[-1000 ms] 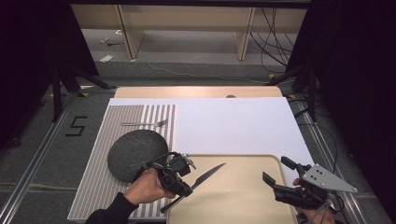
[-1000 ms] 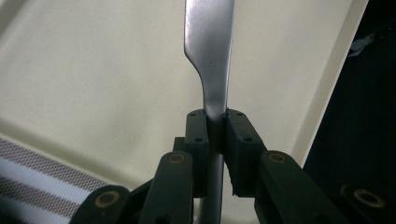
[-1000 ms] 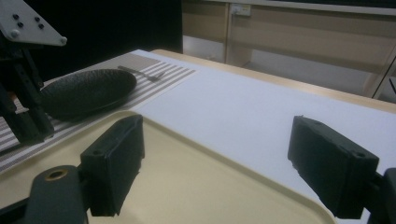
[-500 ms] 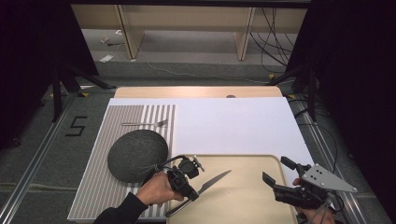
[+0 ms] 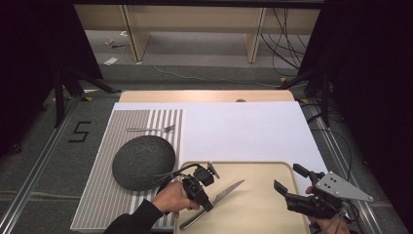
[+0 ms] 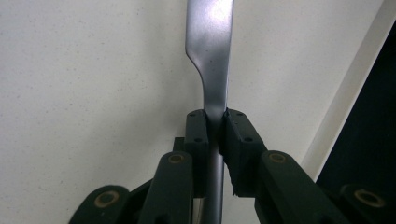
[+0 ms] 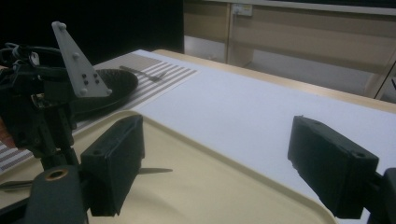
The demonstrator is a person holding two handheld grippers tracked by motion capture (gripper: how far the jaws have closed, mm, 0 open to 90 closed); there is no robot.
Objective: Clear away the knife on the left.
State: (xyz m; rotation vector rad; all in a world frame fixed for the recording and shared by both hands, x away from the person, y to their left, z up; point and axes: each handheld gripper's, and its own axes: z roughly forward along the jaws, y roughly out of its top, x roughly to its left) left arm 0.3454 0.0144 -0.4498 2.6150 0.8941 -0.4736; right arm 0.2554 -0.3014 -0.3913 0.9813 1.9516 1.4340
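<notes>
knife [image 5: 213, 203]: over the tray [image 5: 263, 170], near its left edge, blade tip pointing toward tray middle. Looks lifted off the tray floor, can't be 100% sure tho.
left gripper [image 5: 207, 202]: jaws pinched tight on the knife where handle meets blade, metal squeezed between the pads w/ no gap in the left gripper view [image 6: 212, 123].
what changed: vs a sec ago the hand + knife have slid further in over the tray, away from the plate [image 5: 143, 162]. So imo it's a carry, knife's going plate side -> tray, prob about to get set down.
right gripper [image 5: 290, 187]: parked at the tray's right edge, jaws wide apart, holding nothing, hasn't budged.
fork [image 5: 151, 129]: beyond the plate on the striped mat [image 5: 97, 190], well away from the tray, untouched. Prob next.
</notes>
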